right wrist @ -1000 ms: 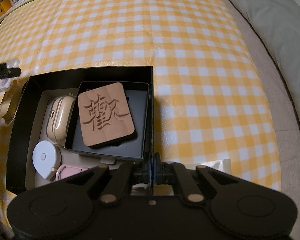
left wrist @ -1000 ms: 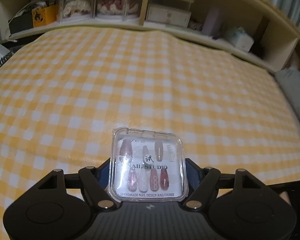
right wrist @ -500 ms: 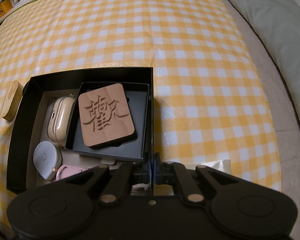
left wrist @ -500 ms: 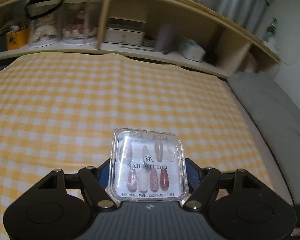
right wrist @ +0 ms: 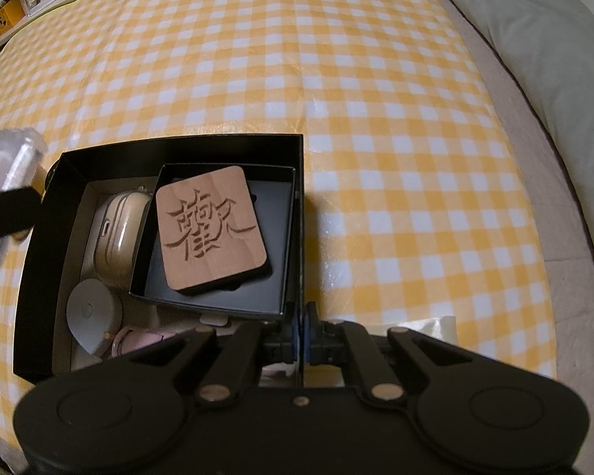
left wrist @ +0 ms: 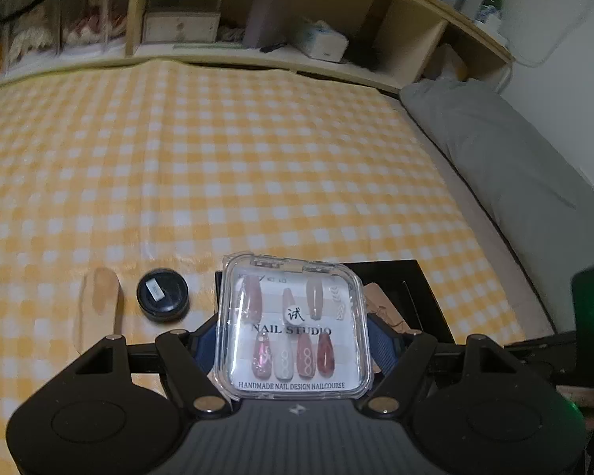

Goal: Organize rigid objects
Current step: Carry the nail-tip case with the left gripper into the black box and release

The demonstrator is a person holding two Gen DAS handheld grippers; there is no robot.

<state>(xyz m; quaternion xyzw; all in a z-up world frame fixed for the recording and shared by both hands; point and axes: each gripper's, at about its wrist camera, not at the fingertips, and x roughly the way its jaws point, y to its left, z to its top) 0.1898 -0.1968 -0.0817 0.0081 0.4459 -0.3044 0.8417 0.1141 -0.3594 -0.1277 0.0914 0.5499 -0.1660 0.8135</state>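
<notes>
My left gripper (left wrist: 295, 340) is shut on a clear plastic nail case (left wrist: 295, 324) printed "NAIL STUDIO" and holds it above the left edge of the black box (left wrist: 423, 297). The case and gripper show blurred at the left of the right wrist view (right wrist: 8, 170). My right gripper (right wrist: 301, 336) is shut on the right wall of the black box (right wrist: 301, 206). Inside the box lie a smaller black tray (right wrist: 277, 237) with a carved wooden square (right wrist: 210, 225), a beige earbud case (right wrist: 115, 237), a white round item (right wrist: 93, 312) and a pink item (right wrist: 138, 342).
On the yellow checked cloth (left wrist: 217, 166) left of the box lie a black round jar (left wrist: 162, 295) and a pale wooden piece (left wrist: 97, 308). A grey pillow (right wrist: 534, 39) lies along the right. Shelves (left wrist: 257, 31) with boxes stand at the back.
My left gripper has swung right and down with the nail case, and now hangs by the box's left edge. The right gripper and the box have not moved.
</notes>
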